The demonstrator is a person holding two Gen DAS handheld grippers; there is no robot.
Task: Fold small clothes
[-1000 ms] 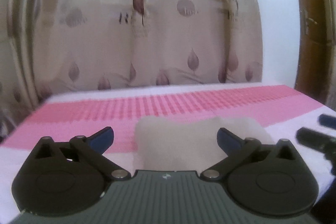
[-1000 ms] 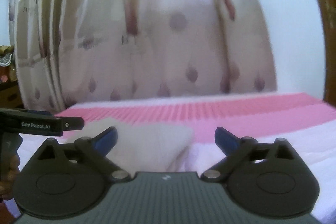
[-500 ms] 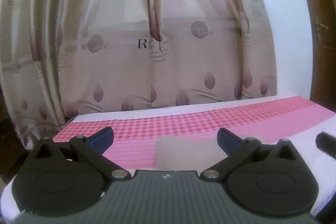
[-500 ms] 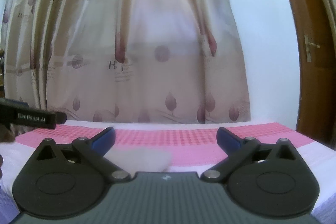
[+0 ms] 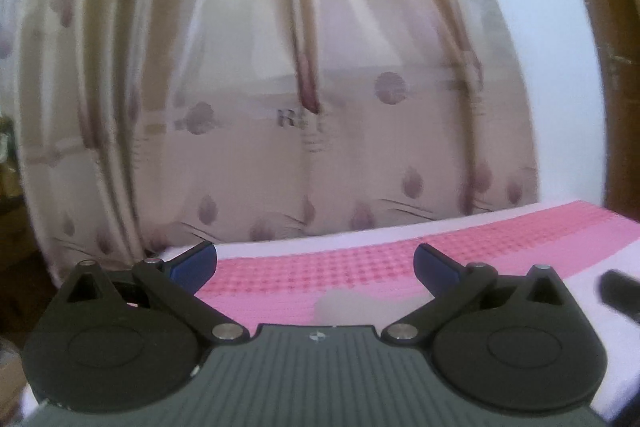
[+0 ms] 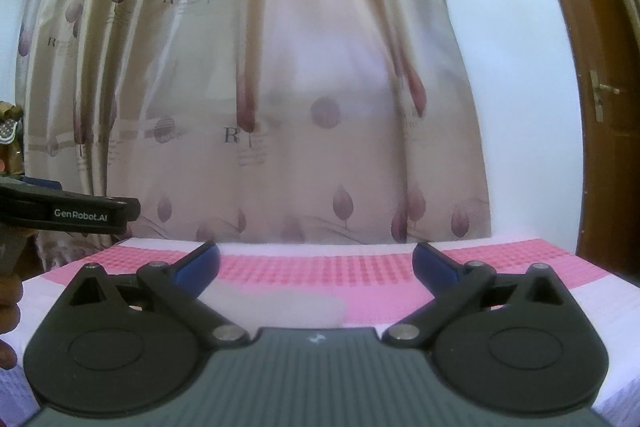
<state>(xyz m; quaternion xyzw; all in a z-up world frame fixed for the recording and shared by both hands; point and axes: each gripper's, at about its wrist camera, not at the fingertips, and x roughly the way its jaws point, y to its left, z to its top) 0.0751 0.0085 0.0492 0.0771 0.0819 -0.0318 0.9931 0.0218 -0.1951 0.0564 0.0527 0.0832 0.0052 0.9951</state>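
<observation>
Cloth [image 6: 280, 307] pale, blurred, flat on bed [image 6: 520, 267] near its front edge, just below raised left gripper [image 5: 315, 265] and right gripper [image 6: 315, 263]; both spread wide, empty. Curtain [image 6: 280, 107] beyond bed's far edge; door [image 6: 600, 87] right.

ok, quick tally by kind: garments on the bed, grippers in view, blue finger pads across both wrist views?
Beige garment: 1
Grippers: 2, left gripper and right gripper, both open and empty
Blue finger pads: 4, two per gripper
Total: 7
</observation>
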